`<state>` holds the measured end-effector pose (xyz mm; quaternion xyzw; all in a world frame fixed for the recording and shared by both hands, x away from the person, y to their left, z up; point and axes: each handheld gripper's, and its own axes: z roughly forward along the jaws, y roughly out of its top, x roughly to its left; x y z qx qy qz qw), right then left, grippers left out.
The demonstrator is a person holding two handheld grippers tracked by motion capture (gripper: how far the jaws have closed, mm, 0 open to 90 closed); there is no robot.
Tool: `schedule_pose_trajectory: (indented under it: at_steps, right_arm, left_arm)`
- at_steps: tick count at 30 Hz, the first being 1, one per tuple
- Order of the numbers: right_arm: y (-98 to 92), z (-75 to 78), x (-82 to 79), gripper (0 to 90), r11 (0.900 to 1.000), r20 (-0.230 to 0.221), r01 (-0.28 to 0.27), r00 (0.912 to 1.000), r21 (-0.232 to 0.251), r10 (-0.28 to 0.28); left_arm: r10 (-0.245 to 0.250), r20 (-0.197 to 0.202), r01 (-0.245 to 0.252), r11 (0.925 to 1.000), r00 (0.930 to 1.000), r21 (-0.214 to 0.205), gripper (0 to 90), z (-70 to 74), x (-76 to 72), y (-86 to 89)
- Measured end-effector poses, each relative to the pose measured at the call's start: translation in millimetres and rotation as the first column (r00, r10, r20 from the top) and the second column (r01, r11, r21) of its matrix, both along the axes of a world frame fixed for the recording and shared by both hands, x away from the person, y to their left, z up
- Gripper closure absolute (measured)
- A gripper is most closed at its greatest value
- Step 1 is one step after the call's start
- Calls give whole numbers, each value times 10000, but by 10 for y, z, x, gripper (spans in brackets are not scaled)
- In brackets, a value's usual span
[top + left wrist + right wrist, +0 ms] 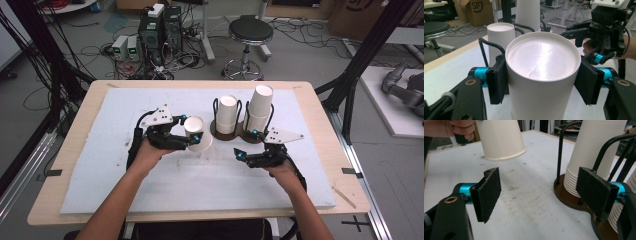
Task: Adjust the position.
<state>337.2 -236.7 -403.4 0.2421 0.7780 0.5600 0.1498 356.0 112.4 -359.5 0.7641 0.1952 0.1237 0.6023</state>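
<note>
A: On the white table pad (100, 165), what stands at centre?

B: A dark wire holder (235, 131) carrying two stacks of paper cups (259, 107).

A: And the left gripper (192, 136)?

B: Its jaws pinch a single white cup (541, 75), bottom up, lifted just left of the holder.

A: The right gripper (544, 192)?

B: Spread wide, empty, near the holder's base.

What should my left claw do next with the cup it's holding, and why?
Probably set the cup down on the bare white mat. The left claw holds it upside down, lifted clear of the mat, away from both stacks; the right claw is open, holding nothing.
</note>
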Motion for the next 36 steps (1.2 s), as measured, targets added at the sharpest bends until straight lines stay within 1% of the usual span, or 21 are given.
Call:
schedule_pose_trajectory:
  at_steps: [2, 4, 7, 9, 11, 14, 15, 16, 18, 19, 20, 22, 25, 26, 27, 28, 31, 33, 34, 35, 36]
  right_arm:
    - [2, 7, -20, 207, 9999, -10, -83, 10000, -59, 83]
    - [3, 11, -42, 207, 9997, -127, -196, 9997, -177, 194]
    - [10, 22, -82, 207, 9990, -48, -323, 9995, -306, 322]
    - [17, 33, -112, 204, 9985, 23, -432, 9991, -338, 433]
    - [27, 41, -137, 205, 9981, 21, -547, 9985, -275, 548]
    - [38, 44, -155, 205, 9982, 22, -471, 9989, -358, 472]
    - [42, 42, -157, 204, 9984, 8, -459, 9989, -316, 459]
    - [48, 39, -155, 204, 9981, 98, -554, 9984, -257, 556]
    - [71, 40, -162, 204, 9983, -62, -569, 9984, -78, 569]
    - [85, 39, -158, 204, 9979, -57, -651, 9979, 3, 651]
    - [97, 42, -156, 204, 9967, -103, -815, 9966, 32, 815]
    - [132, 50, -148, 204, 9950, -41, -986, 9951, 143, 986]
    - [194, 58, -131, 204, 9906, 30, -1324, 9912, 335, 1323]
    - [238, 48, -122, 204, 9883, 70, -1494, 9888, 302, 1493]
    - [238, 48, -122, 204, 9883, 70, -1494, 9888, 302, 1493]
    - [258, 40, -120, 204, 9868, 73, -1600, 9871, 262, 1599]
    - [298, 24, -123, 204, 9833, 56, -1807, 9835, 197, 1806]
    - [312, 24, -131, 204, 9792, 124, -2018, 9794, 227, 2015]
    - [320, 25, -135, 204, 9773, 138, -2102, 9776, 267, 2099]
    - [328, 25, -141, 204, 9743, 154, -2238, 9746, 268, 2234]
    - [342, 18, -143, 205, 9695, 74, -2434, 9699, 280, 2433]
  left_arm:
    - [-31, -2, 31, 10000, 10000, -6, 343, -13, -33, -1]
    - [-64, -11, 64, 10000, 10000, -22, 343, -21, -62, -2]
    - [-82, -58, 82, 9999, 9999, -78, 343, -43, -100, -16]
    - [-150, -97, 150, 9999, 9998, -26, 343, -64, -118, -32]
    - [-124, -170, 124, 9999, 9998, -33, 343, -79, -135, -49]
    - [-144, -152, 143, 9999, 9998, -79, 342, -81, -155, -64]
    - [-174, -134, 173, 9998, 9998, -84, 342, -78, -162, -69]
    - [-197, -118, 196, 9998, 9997, -96, 342, -72, -169, -74]
    - [-280, -72, 279, 9994, 9996, -182, 342, -60, -179, -82]
    - [-315, -84, 313, 9993, 9995, -224, 342, -55, -185, -92]
    - [-371, -72, 369, 9991, 9993, -220, 342, -51, -188, -100]
    - [-486, -98, 483, 9984, 9988, -286, 342, -43, -194, -128]
    - [-639, -51, 637, 9976, 9979, -253, 343, -31, -194, -161]
    - [-683, -45, 682, 9974, 9977, -241, 343, -28, -193, -174]
    - [-720, -52, 719, 9971, 9974, -258, 343, -27, -195, -188]
    - [-852, -60, 850, 9960, 9963, -266, 343, -27, -198, -203]
    - [-1041, -79, 1038, 9943, 9945, -253, 344, -33, -217, -250]
    - [-1231, -82, 1228, 9921, 9924, -257, 345, -37, -234, -282]
    - [-1391, -67, 1389, 9898, 9902, -308, 345, -39, -244, -300]
    - [-1461, -66, 1458, 9887, 9892, -336, 345, -39, -253, -312]
    - [-1546, -62, 1543, 9874, 9880, -338, 345, -38, -264, -327]
